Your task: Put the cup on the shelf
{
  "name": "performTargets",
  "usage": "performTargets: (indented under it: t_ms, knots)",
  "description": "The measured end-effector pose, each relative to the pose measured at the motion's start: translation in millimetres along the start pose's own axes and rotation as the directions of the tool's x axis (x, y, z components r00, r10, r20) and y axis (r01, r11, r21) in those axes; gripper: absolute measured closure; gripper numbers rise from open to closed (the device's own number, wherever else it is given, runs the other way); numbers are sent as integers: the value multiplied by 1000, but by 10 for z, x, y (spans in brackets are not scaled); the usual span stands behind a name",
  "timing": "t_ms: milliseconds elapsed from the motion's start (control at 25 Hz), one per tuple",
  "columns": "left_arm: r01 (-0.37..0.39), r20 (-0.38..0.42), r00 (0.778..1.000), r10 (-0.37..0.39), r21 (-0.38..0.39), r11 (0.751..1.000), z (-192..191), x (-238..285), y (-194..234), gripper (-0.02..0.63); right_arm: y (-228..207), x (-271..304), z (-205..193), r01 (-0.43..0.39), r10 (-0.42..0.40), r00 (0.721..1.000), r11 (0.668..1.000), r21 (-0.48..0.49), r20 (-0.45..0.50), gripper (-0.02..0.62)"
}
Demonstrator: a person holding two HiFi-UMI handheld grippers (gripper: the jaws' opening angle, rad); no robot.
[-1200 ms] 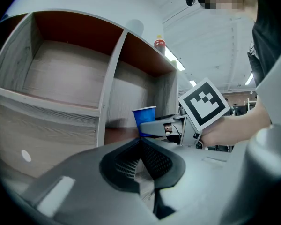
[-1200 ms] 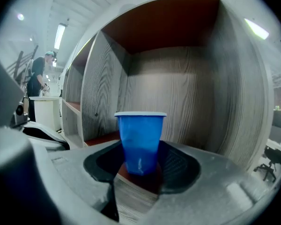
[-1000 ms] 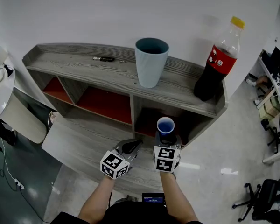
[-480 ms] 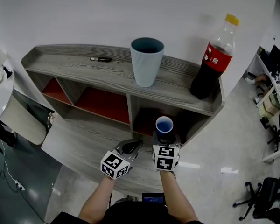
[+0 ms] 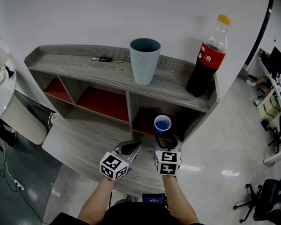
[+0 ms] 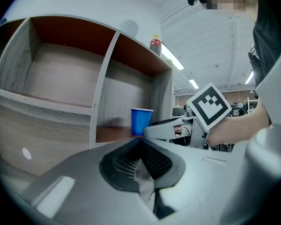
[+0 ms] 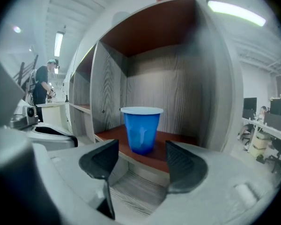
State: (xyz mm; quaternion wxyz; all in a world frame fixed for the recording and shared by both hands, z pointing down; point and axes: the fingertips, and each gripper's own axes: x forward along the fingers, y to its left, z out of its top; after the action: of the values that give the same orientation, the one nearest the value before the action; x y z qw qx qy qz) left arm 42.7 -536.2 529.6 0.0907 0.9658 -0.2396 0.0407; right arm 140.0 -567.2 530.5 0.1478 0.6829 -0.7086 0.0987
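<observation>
A small blue cup [image 5: 162, 124] stands upright on the red floor of the shelf's lower right compartment [image 5: 147, 121]. In the right gripper view the blue cup [image 7: 141, 130] is centred just past the fingertips. My right gripper [image 5: 167, 143] is open; its jaws have just been opening, and the pads [image 7: 100, 159] touch nothing. The right gripper [image 7: 140, 162] points into that compartment. My left gripper [image 5: 131, 147] is beside it on the left, shut on nothing. In the left gripper view the left gripper [image 6: 141, 146] sees the cup [image 6: 141, 121] from the side.
On the grey wooden shelf's top board [image 5: 79, 67] stand a tall pale-blue tumbler [image 5: 144, 60] and a cola bottle [image 5: 204, 60], with a small dark pen-like object [image 5: 104, 59] at the back. A lower ledge [image 5: 75, 139] juts out in front. Office chairs stand at the right.
The right jaws have spread apart and let go of the blue cup, which stays standing in the compartment. The left gripper has not moved.
</observation>
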Motion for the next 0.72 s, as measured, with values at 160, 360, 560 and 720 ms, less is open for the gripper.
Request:
performTargets:
  t_ms: [160, 360, 560, 720]
  knots:
    - [-4, -7, 1000, 4, 5, 1000, -23, -61, -96, 604, 43, -192, 12, -60, 60, 998, 998, -2, 34, 295]
    - [-15, -11, 1000, 15, 6, 1000, -39, -129, -224, 604, 31, -460, 35, -144, 143, 986, 990, 3, 85, 341]
    - [-20, -14, 1000, 20, 7, 1000, -69, -163, -411, 604, -26, -756, -41, -217, 216, 969, 976, -5, 120, 577]
    - [-31, -19, 999, 31, 7, 1000, -107, -200, -556, 604, 7, -961, -107, -307, 305, 943, 952, -3, 132, 594]
